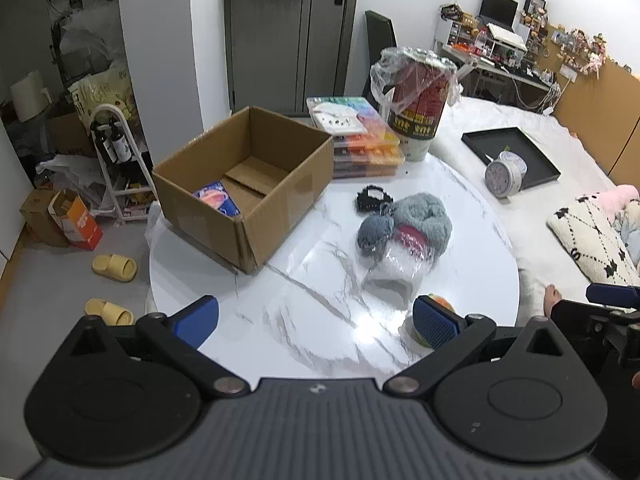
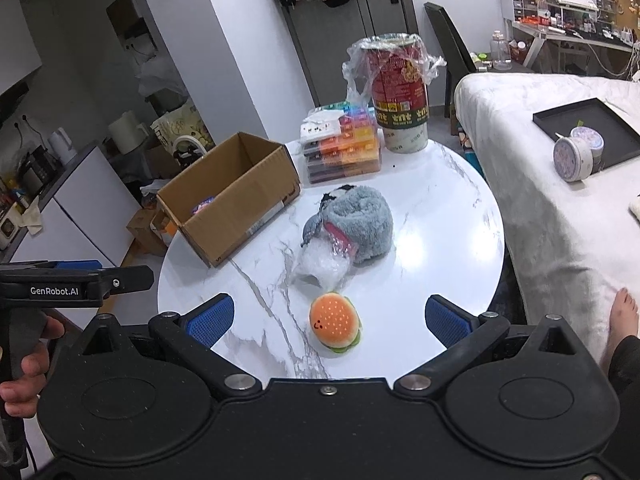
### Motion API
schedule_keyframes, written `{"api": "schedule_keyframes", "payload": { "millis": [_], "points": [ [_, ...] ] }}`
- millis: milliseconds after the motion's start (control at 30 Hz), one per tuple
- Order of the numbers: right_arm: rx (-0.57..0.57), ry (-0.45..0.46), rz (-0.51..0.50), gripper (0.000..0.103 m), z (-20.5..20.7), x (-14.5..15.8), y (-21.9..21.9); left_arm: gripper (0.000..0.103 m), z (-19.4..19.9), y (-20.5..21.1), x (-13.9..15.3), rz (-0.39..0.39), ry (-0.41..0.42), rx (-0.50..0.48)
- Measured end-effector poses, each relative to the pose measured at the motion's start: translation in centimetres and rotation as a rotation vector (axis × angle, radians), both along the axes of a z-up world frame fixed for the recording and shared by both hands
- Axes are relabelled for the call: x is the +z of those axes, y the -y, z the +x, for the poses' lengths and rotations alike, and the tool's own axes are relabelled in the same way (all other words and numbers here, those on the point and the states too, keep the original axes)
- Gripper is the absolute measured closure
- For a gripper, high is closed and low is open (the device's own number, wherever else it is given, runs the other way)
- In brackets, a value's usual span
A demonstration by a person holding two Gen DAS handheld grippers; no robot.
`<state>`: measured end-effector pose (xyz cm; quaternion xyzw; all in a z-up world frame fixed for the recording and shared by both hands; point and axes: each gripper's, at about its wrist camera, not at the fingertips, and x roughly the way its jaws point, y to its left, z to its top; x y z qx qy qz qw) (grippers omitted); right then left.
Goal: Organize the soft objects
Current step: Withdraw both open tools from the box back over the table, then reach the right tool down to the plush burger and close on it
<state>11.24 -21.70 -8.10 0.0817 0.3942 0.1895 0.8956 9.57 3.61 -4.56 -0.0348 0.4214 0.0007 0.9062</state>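
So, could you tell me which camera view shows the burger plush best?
The right wrist view: the burger plush lies in full sight on the table between the open right gripper fingers. In the left wrist view only an orange sliver shows behind a finger.

Cardboard box [image 2: 230,196] left on table [image 2: 440,248], bagged plush [image 2: 352,224] right of it, burger toy [image 2: 335,324] nearest

Bright overhead light, tabletop [image 1: 320,312] glare, fisheye warping
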Motion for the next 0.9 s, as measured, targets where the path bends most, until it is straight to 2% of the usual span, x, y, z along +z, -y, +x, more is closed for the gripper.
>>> {"api": "schedule_keyframes", "payload": {
  "millis": [500, 900],
  "points": [
    [0.027, -0.077, -0.022, 0.0, 1.5, -3.4, -0.4, 0.001, 1.5, 1.1, -2.0, 0.012, -0.032, -0.025],
    [0.05, -0.101, -0.032, 0.001, 3.3, -5.8, -1.6, 0.003, 4.1, 2.4, -4.2, 0.016, -0.074, -0.063]
  ]
}}
